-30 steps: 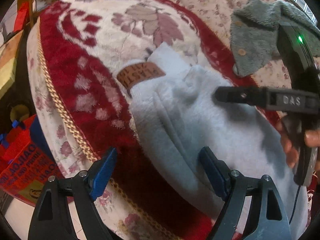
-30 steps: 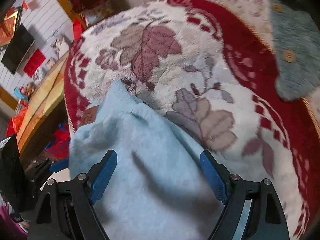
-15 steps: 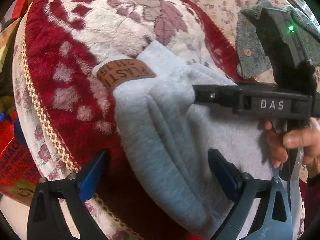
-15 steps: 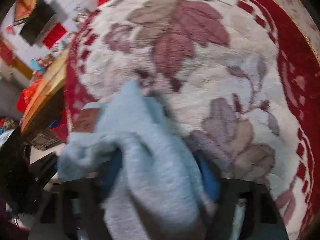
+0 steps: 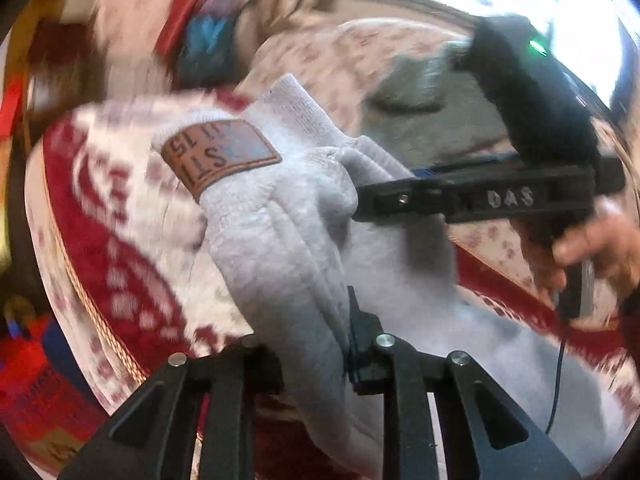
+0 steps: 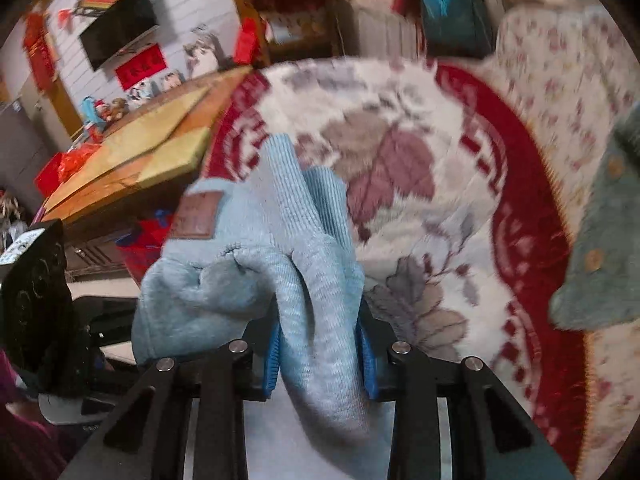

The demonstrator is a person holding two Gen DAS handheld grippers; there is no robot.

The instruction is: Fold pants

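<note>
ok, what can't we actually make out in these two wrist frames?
- Left wrist: the left gripper pads are buried in the pants fabric; its jaws are closing on it.
- Left wrist: patch lettering is motion-blurred, unreadable.
- Right wrist: right gripper closing on bunched cloth; only the blue pad edges show.
- Both views: the rest of the pants is cut off by the bottom edge.
- Right wrist: grey garment cropped by the right edge.

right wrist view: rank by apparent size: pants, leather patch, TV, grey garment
1. pants, largest, though nearest the camera
2. grey garment, cut off by the frame edge
3. TV
4. leather patch, close to the TV in apparent size; order unsure
</note>
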